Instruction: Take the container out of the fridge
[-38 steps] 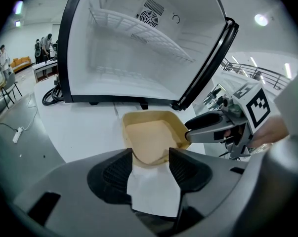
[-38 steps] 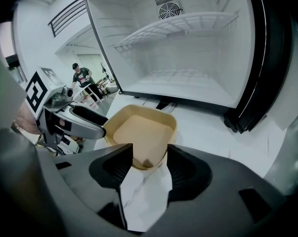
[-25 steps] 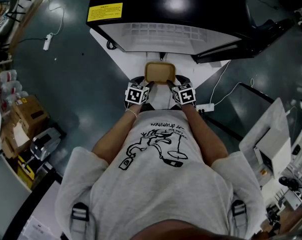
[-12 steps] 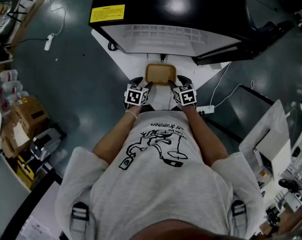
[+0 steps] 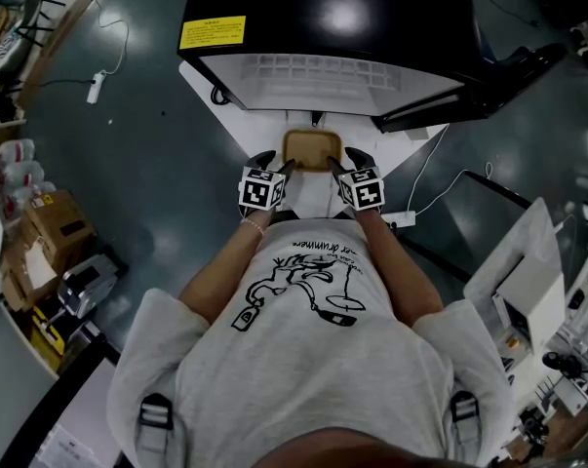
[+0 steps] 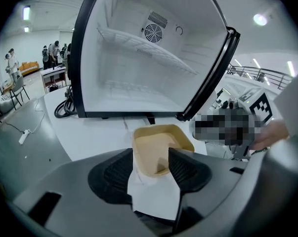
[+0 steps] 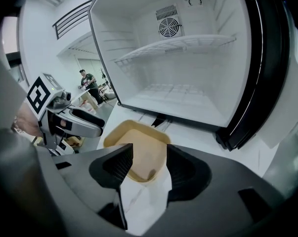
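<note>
A tan, empty rectangular container (image 5: 311, 149) hangs just in front of the open black fridge (image 5: 333, 18), above the white platform (image 5: 235, 110). My left gripper (image 5: 286, 168) holds its near left corner and my right gripper (image 5: 336, 168) its near right corner. In the left gripper view the container (image 6: 161, 139) has one corner pinched between the jaws of that gripper (image 6: 151, 169). The right gripper view shows the container (image 7: 136, 137) gripped the same way by the right gripper (image 7: 149, 169). The fridge interior (image 6: 139, 58) is white, with a bare wire shelf (image 7: 178, 46).
The fridge door (image 5: 469, 91) stands swung open to the right. A power strip (image 5: 401, 211) and cables lie on the floor at right. Cardboard boxes (image 5: 50, 222) sit at left, a white table (image 5: 528, 271) at right. People stand far off in the room (image 6: 52, 51).
The container and both grippers have stayed almost where they were before the fridge, shifting only slightly in the view. The hold is unchanged.
</note>
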A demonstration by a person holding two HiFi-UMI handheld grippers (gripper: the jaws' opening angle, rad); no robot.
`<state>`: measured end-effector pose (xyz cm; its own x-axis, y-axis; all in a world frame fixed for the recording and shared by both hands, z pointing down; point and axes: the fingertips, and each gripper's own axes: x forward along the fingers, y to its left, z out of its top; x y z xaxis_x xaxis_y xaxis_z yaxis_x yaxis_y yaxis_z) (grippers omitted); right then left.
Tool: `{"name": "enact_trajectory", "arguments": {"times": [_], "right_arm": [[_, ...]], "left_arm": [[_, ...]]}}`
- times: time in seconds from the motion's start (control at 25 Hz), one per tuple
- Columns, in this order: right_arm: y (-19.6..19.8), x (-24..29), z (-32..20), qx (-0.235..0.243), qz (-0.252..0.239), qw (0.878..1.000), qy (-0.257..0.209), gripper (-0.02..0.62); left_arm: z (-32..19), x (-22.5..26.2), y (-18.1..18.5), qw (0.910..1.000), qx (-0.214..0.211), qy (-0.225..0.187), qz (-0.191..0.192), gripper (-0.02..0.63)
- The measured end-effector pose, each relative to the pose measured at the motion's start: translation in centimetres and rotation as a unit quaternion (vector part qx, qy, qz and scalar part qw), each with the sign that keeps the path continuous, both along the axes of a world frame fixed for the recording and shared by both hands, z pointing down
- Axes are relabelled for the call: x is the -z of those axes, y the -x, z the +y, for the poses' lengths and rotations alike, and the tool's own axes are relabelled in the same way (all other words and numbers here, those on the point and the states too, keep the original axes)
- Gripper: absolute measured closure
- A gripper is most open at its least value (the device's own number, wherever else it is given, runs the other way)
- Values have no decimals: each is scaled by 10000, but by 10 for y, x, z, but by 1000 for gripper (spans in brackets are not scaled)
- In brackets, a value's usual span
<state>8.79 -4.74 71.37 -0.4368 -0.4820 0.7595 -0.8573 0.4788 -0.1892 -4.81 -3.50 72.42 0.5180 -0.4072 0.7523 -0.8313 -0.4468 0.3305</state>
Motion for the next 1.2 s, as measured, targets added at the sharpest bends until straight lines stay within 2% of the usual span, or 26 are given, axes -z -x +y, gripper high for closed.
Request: {"name": "enact_trajectory", "arguments": {"times": [0.56,0.8,1.2], "right_arm": [[13,74,-16,151,-248,9972,-691,393],[20,108,-19,222,-401,9943,-962,416],[28,161,-17,337,-634,9874,-1409,462]], "left_arm": [[-24,74,-15,9968,-83,-703,359,421],[-32,108,-20,9925,-154,-1095,519,477],[-38,160,-30,9845,-211,-1533,829,518]]}}
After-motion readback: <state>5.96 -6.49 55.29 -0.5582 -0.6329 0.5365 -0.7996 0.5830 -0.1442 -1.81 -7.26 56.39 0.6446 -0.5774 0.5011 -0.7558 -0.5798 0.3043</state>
